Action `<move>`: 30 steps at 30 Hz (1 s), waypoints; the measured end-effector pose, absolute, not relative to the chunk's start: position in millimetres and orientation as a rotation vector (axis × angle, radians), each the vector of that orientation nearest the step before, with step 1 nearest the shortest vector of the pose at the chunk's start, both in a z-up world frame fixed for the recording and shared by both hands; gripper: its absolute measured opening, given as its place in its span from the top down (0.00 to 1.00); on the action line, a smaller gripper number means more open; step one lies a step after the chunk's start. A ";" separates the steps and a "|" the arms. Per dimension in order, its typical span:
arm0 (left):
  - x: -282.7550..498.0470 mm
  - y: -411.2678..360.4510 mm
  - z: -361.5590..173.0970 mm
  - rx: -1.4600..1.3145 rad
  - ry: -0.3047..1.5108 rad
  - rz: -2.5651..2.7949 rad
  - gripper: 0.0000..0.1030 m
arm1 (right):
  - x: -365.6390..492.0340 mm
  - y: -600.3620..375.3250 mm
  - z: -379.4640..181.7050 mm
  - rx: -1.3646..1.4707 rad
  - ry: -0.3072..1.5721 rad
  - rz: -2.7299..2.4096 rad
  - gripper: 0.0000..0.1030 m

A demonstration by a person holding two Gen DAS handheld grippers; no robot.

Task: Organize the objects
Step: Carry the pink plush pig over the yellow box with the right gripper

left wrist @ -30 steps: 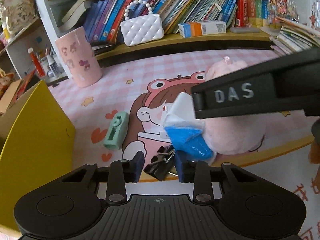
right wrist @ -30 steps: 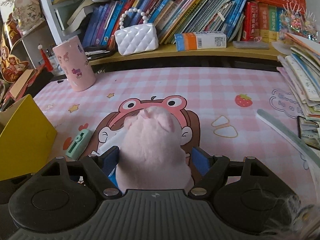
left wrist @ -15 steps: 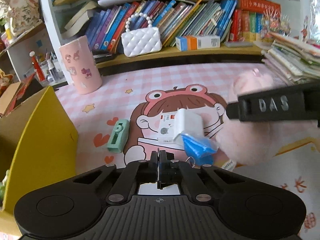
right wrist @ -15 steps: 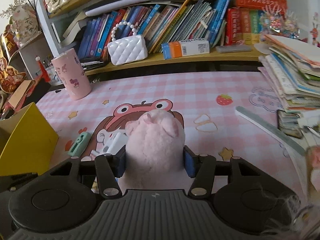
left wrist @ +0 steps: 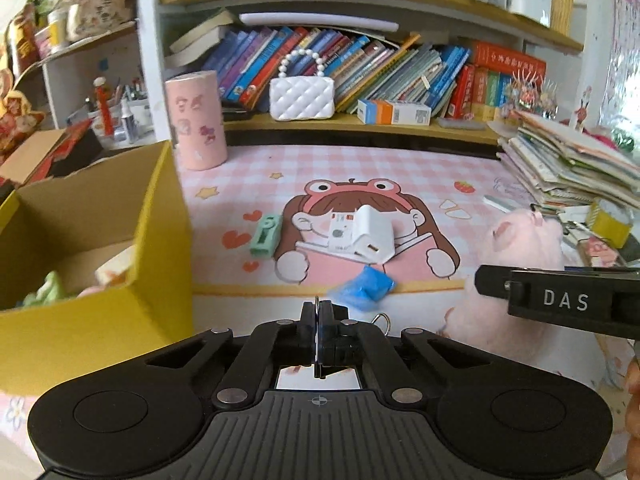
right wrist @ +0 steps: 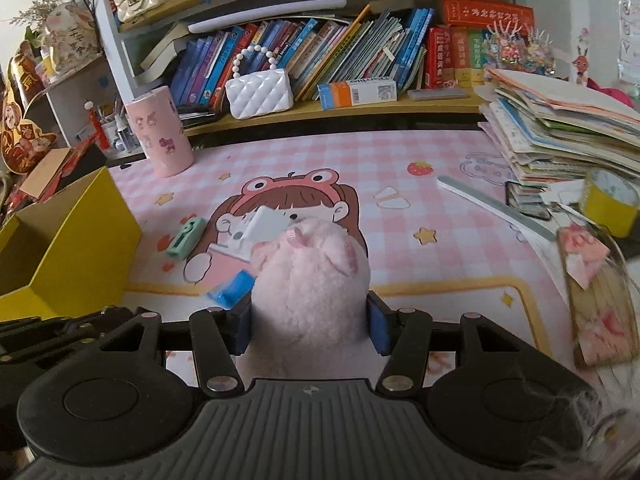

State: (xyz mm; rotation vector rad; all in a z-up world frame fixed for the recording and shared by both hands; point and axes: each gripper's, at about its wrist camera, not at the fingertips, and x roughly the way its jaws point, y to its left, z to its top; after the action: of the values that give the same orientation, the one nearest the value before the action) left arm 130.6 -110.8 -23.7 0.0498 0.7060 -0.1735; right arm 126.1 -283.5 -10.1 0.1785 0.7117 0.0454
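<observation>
Cardboard box (left wrist: 120,248), yellow outside, sits far left w/ small toys inside; next to it on the pink desk mat (left wrist: 400,168) lie a green stapler-like item (left wrist: 266,235), a white charger (left wrist: 374,234) on a small white box and a blue packet (left wrist: 366,286). Left gripper (left wrist: 319,322) is fully closed on a black binder clip (left wrist: 340,314), its wire handle poking out on the R side. Right gripper (right wrist: 310,326) is part-closed, blue pads pressing both sides of the pink plush pig (right wrist: 310,276), held above the mat's front edge
</observation>
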 end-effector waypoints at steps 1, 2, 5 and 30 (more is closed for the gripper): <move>124.5 -104.9 -22.2 0.039 0.705 -0.173 1.00 | 120.9 -281.0 -8.9 0.179 0.713 0.046 0.49; 118.2 -99.0 -21.1 0.031 0.703 -0.171 1.00 | 113.8 -277.7 -8.1 0.179 0.715 0.047 0.49; 99.3 -79.9 -18.0 0.012 0.700 -0.163 1.00 | 93.8 -265.2 -7.0 0.188 0.727 0.054 0.49; -16.5 68.6 -0.5 -0.067 0.670 -0.015 1.00 | -5.6 -98.2 -5.4 0.079 0.789 0.277 0.49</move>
State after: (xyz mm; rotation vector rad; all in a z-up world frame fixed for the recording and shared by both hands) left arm -16.5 68.6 -0.5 -0.0666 0.6705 -0.0150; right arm -5.6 -98.2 -5.4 0.0791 0.7891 0.2766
